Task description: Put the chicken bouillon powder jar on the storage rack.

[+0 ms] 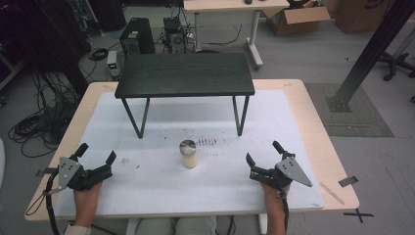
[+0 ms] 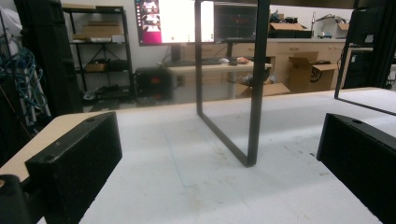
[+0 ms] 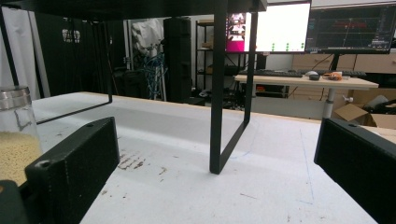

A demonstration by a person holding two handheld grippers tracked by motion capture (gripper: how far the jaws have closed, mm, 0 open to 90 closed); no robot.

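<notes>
Fingers of the left gripper [image 1: 96, 153] and right gripper [image 1: 264, 151] spread wide, empty, near the table's [image 1: 303, 147] front corners; jar [image 1: 188, 153] stands upright midway between them.

Upright lidded jar [image 1: 188, 153], half-full, mid-table
</notes>
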